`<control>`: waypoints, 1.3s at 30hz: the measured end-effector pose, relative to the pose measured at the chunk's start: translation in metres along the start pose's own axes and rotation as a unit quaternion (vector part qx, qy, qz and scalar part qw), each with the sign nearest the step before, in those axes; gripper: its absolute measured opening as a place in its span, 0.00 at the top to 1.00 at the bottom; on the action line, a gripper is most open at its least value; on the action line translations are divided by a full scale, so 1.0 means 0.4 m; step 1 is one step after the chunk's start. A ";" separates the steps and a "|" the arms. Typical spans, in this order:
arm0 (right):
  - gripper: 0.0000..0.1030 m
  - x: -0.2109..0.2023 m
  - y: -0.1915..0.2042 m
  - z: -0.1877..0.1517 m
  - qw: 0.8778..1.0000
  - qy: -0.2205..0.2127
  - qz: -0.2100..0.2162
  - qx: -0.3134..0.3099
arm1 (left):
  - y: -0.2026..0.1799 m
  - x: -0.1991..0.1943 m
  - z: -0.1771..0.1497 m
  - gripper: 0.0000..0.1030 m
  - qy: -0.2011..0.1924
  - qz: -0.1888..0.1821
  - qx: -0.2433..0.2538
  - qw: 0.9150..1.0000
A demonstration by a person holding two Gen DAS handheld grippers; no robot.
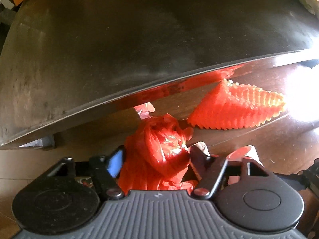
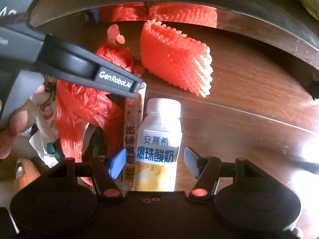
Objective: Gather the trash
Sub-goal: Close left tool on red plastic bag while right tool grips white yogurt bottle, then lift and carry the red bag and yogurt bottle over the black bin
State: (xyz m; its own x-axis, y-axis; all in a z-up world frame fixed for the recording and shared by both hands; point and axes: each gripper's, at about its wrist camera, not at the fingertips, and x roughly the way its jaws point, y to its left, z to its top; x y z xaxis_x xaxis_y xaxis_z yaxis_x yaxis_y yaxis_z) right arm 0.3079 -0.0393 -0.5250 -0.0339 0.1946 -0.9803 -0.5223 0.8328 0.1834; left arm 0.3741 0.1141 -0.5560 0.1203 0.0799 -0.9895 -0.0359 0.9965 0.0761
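Where tongs [image 2: 153, 162] straddle: yogurt bottle [image 2: 159, 139].

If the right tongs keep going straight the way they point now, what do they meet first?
Most likely the white yogurt bottle, which lies on the wooden floor between the open right tongs. Depth is hard to judge, so contact isn't certain yet.
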 end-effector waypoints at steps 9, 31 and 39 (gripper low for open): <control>0.58 -0.025 -0.003 0.000 1.000 0.012 -0.027 0.010 | -0.006 -0.023 0.006 0.52 -0.003 0.000 0.004 1.000; 0.58 -0.509 -0.002 -0.122 0.993 -0.099 -0.054 0.023 | -0.028 -0.502 -0.089 0.54 -0.071 -0.013 0.017 0.997; 0.58 -0.770 0.018 -0.205 0.982 -0.173 -0.061 0.042 | -0.050 -0.792 -0.158 0.54 -0.128 -0.043 0.014 0.991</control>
State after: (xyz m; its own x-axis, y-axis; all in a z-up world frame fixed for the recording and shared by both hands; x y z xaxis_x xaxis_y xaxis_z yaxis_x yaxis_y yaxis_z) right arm 0.2448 -0.1360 -0.2277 0.3238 0.2428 -0.9144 -0.4321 0.8978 0.0854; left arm 0.2739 0.0672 -0.2519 0.3704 -0.0041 -0.9288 0.0119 0.9999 0.0003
